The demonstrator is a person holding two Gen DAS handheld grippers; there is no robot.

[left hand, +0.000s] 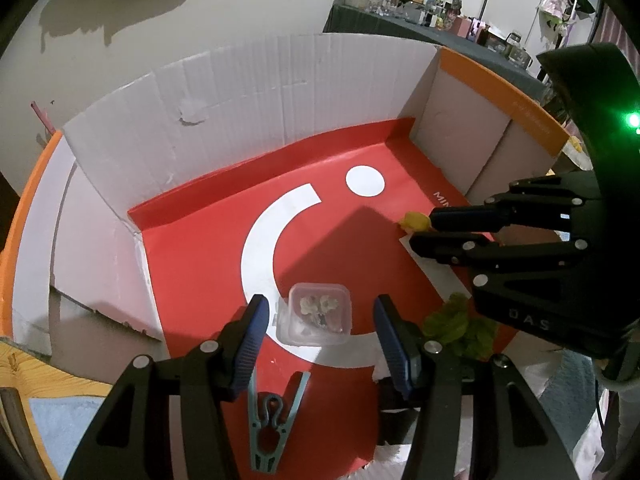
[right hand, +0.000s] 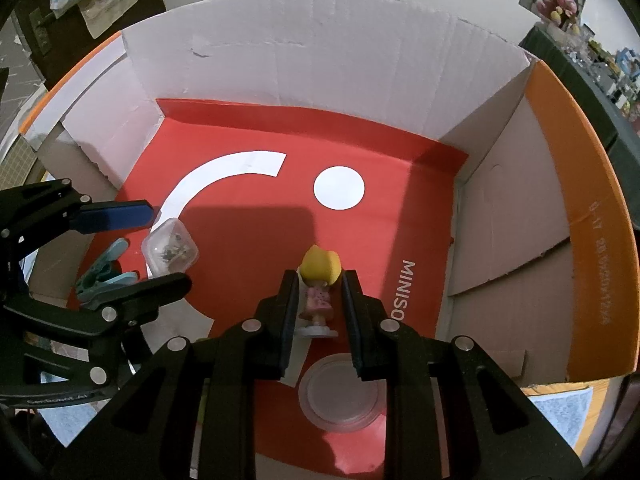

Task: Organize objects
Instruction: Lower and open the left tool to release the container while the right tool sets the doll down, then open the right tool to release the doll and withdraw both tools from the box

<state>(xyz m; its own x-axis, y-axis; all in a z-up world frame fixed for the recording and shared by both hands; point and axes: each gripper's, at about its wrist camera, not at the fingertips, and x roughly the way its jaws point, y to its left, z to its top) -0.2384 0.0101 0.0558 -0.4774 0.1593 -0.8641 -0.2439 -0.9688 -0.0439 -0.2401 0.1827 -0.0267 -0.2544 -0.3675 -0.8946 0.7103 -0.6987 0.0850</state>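
**Two claws working over the red-lined box**

We are holding a small yellow-haired figurine pinched in the right claw, its pale base hanging just above the box floor, near the white MINISO lettering. We are keeping the left claw open, its blue pads astride a small clear container without pressing it. A teal clip is lying just below that container, a green leafy piece is sitting to its right, and a round clear lid is resting under the right claw.

We are judging the risks: the figurine is gripped by its narrow body, so it could twist or slip out and topple; the left claw, closing off-centre, could skid the light container aside.

Outward, the cardboard box is lined with a red sheet, and a cluttered dark table is standing beyond.
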